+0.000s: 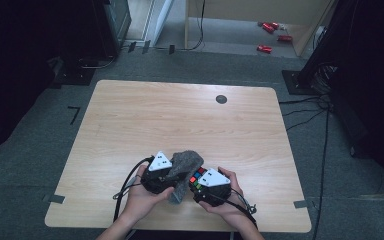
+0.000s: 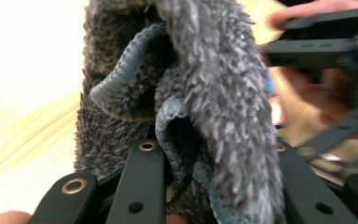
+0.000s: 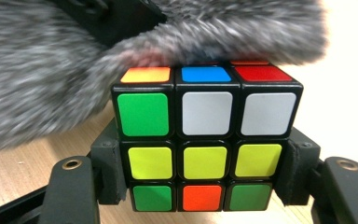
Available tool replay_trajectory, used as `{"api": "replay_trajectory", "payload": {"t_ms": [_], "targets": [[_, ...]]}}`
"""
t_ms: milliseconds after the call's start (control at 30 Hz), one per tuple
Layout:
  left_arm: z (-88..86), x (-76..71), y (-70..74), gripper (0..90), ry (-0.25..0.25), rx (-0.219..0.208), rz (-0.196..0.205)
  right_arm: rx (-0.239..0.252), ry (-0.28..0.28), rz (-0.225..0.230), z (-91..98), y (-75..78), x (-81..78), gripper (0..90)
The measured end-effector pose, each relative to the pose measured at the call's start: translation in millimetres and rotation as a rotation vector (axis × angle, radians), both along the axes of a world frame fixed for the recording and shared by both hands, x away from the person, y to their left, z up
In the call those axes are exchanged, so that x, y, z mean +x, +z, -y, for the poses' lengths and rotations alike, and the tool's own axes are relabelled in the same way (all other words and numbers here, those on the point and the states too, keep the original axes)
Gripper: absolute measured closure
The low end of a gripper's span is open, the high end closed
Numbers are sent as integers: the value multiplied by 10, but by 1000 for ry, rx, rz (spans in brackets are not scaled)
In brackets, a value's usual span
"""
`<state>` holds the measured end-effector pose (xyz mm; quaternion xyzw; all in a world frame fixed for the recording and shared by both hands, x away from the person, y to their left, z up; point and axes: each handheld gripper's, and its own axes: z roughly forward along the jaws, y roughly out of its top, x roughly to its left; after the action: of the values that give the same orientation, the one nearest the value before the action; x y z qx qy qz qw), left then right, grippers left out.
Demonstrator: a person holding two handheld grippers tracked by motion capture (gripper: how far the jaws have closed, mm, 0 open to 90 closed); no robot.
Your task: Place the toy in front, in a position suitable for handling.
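Over the table (image 1: 130,115), right tool (image 3: 200,186) clamps the cube (image 3: 205,140) (left tool (image 2: 214,186) pinches cloth (image 2: 223,93)).

Light wooden surface (image 1: 130,120), small dark round disc (image 1: 221,99) near its far edge, grey carpet floor (image 1: 30,165), red objects (image 1: 270,35), perhaps toys, beyond.

A pale wooden table with rounded corners (image 1: 180,125) is standing on grey carpet (image 1: 30,165). 4 red objects (image 1: 271,34) are lying beyond it, beside dark equipment racks (image 1: 105,25).

left gripper (image 1: 166,176) clamped (fingers loaded), right gripper (image 1: 206,186) clamped
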<state>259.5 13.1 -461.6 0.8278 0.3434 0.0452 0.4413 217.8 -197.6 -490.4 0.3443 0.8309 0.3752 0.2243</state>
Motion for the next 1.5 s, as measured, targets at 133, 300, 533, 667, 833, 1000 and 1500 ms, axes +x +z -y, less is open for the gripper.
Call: {"api": "replay_trajectory", "payload": {"t_ms": [133, 300, 533, 667, 833, 1000, 1500], "targets": [[47, -64, 61, 740, -34, -27, 13, 13, -1, 1, 3, 10, -1, 342], [148, -135, 108, 737, -83, -14, 33, 19, -17, -6, 36, 3, 19, 342], [-17, 10, -1, 743, -10, 0, -21, 10, -3, 3, 4, 16, -9, 342], [91, -99, 71, 745, -76, -21, 20, 23, -12, -5, 21, 13, 7, 342], [184, -180, 108, 742, -111, 13, 67, 13, -24, -12, 30, -23, 18, 342], [66, -34, 15, 741, -28, 49, 14, 1, -15, -4, -5, -21, 3, 342], [56, -50, 72, 742, -41, 74, 25, 4, -8, -1, -36, -1, -27, 342]]}}
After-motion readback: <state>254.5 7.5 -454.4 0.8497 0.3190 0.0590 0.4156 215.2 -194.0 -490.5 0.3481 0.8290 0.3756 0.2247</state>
